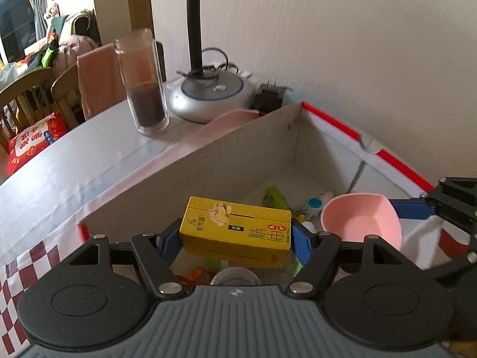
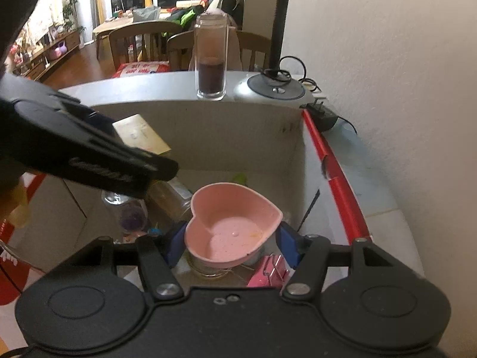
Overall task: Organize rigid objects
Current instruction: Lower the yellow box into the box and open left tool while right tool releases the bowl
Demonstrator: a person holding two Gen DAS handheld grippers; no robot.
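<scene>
Over cardboard box point(image 1: 238, 152): L gripper point(image 1: 235, 235) clamping yellow carton point(image 1: 235, 232), R gripper point(image 2: 232, 235) clamping pink heart bowl point(image 2: 232, 226), heart-shape R-view only.

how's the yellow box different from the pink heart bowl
The yellow box is a closed rectangular carton with printed text; the pink heart bowl is an open, heart-shaped dish, plain apart from small specks inside. The box sits in the left hand-held gripper, the bowl in the right hand-held gripper. Both are held between blue pads above the cardboard box.

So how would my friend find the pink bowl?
Look over the big cardboard box with the red edge, beside the wall. The right gripper holds the pink bowl above the clutter inside. It's the only heart-shaped thing; the left gripper's item is a yellow carton.
</scene>
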